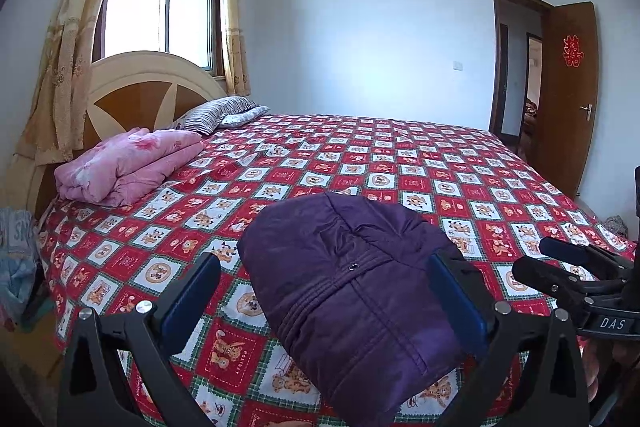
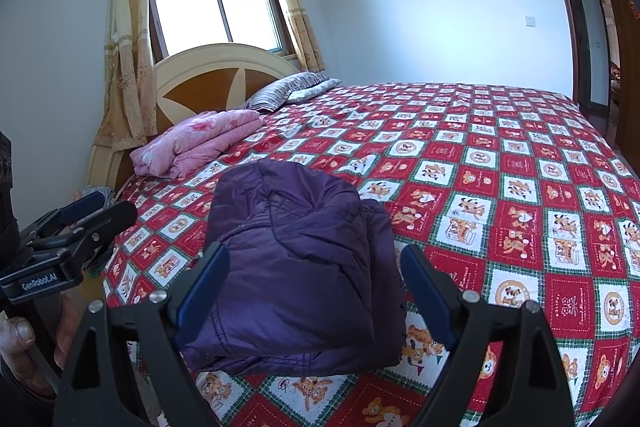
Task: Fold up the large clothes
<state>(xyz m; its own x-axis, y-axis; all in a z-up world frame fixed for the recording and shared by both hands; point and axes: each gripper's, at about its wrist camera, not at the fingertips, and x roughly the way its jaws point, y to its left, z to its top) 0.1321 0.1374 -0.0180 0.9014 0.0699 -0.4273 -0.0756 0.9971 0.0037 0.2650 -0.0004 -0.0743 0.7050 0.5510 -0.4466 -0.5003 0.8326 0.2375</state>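
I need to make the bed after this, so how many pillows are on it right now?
2: a striped pillow against the headboard, and a pale patterned pillow lying flat beside it, partly tucked beneath. The pink folded quilt could hide another.

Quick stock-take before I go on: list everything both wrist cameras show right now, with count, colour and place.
jacket: one, purple, folded, near edge of bed
bedspread: one, red, white and green check, covering bed
quilt: one, pink, folded, by headboard
pillows: two, striped and pale, head of bed
headboard: one, cream and brown
window: one, behind headboard
curtains: two, yellow, either side of window
door: one, brown, open, far right
left gripper: one, black with blue pads, open, jacket between fingers, not pinched
right gripper: one, same, open over jacket
hand: one, partly visible, on left gripper's handle
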